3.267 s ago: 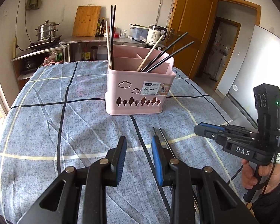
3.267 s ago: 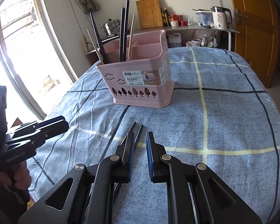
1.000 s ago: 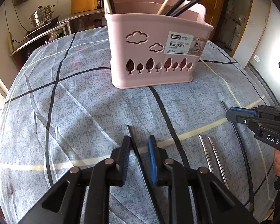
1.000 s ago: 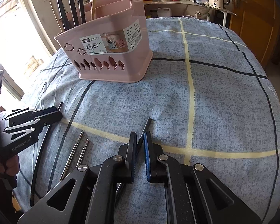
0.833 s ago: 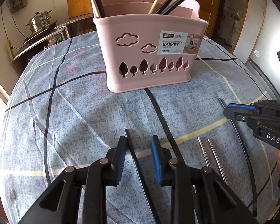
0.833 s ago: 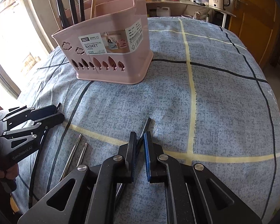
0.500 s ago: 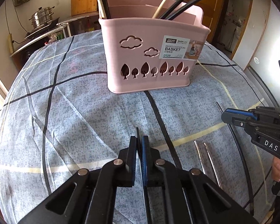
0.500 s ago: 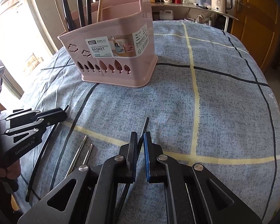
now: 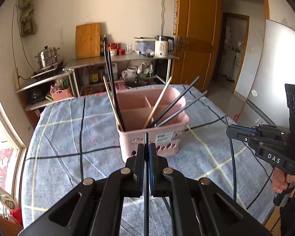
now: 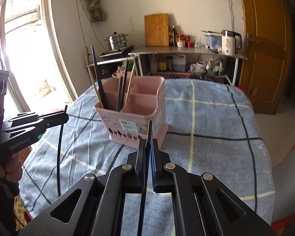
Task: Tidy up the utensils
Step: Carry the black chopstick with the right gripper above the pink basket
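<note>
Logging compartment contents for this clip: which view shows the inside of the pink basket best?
The right wrist view: it looks down into the pink basket, so the dividers and several compartments show, with chopsticks standing on its left side. The left wrist view sees the pink basket from lower, so less of its interior shows.

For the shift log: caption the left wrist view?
Left gripper clamps a black chopstick before the pink basket.

Chopsticks [image 9: 173,103] in basket [image 9: 167,137] on table [image 9: 59,137]
</note>
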A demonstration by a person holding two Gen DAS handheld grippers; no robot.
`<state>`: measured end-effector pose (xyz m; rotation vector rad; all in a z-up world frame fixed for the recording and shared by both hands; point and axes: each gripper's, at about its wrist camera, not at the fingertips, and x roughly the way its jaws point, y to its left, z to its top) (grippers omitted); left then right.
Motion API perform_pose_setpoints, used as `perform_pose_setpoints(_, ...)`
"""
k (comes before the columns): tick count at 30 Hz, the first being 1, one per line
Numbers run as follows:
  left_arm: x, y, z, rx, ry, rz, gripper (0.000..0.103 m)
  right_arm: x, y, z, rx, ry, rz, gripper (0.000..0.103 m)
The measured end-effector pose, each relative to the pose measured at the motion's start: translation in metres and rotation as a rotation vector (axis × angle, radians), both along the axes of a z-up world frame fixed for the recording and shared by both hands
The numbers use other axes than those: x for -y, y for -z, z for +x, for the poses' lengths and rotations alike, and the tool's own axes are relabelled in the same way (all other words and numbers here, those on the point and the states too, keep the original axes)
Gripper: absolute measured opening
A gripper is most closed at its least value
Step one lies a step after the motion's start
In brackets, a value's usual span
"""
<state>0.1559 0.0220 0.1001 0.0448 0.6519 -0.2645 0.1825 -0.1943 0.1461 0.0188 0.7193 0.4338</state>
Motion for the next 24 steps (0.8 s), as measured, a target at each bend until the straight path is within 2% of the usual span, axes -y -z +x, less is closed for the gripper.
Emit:
perform_pose_setpoints(4,-0.007,-0.031,-0.007,0.08,0.001,-0.014,0.005,0.004,-0.035,-0.01,0.108,0.015,0.015,0.004)
perform_pose_setpoints(8,-0.012,-0.043,-0.009,0.117,-0.002,-0.026,0.005,0.005,-0.053,-0.016,0.167,0.018,0.024,0.004)
perform_pose_setpoints(15,-0.01,-0.028,-0.006,0.075,-0.003,-0.023,0.005,0.004,-0.038,-0.015,0.128,0.017,0.02,0.004)
perform_pose_setpoints(24,-0.003,-0.027,-0.008,0.079,-0.004,-0.016,0.004,0.006,-0.038,-0.016,0.131,0.013,0.01,0.004)
